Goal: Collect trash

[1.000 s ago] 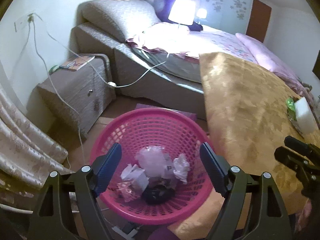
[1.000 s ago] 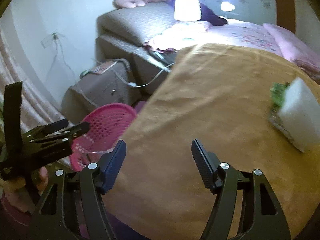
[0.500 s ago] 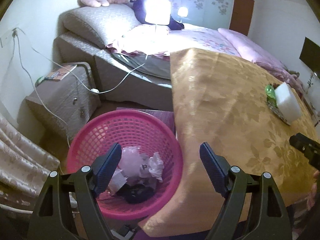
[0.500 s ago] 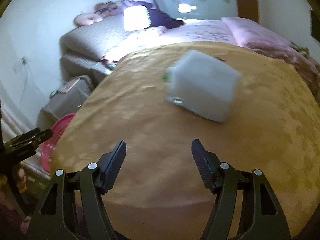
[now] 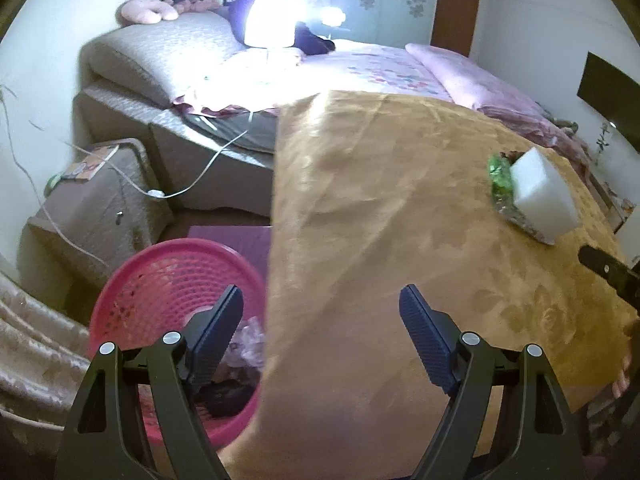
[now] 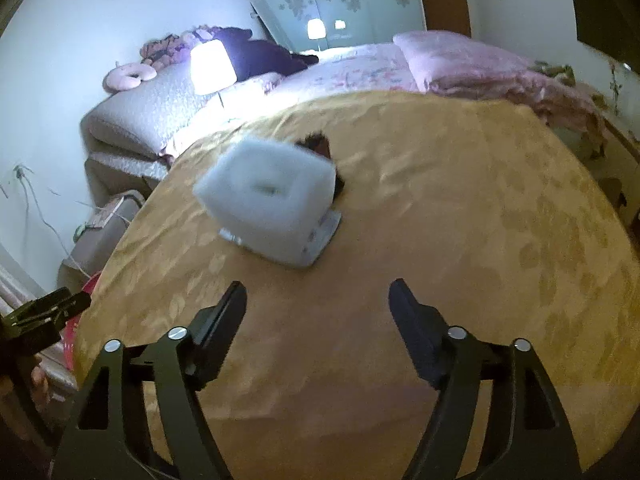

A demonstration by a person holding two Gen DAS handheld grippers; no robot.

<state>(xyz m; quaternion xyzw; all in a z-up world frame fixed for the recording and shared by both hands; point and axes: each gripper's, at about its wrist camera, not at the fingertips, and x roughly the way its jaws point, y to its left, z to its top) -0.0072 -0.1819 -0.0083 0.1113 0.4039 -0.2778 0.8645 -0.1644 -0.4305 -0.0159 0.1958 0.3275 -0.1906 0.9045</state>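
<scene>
A pink mesh trash basket stands on the floor left of the table and holds crumpled paper and wrappers. A white foam block lies on the gold tablecloth on top of a green and silver wrapper. The block also shows in the right wrist view, blurred, with a dark wrapper behind it. My left gripper is open and empty over the table's left edge. My right gripper is open and empty, a short way in front of the block.
A bed with pink bedding and a lit lamp stands behind the table. A grey nightstand with cables is left of the basket. A curtain hangs at the far left.
My left gripper has swung right, from above the basket to over the table edge. My right gripper has turned toward the white block and come closer to it. Both stay open.
</scene>
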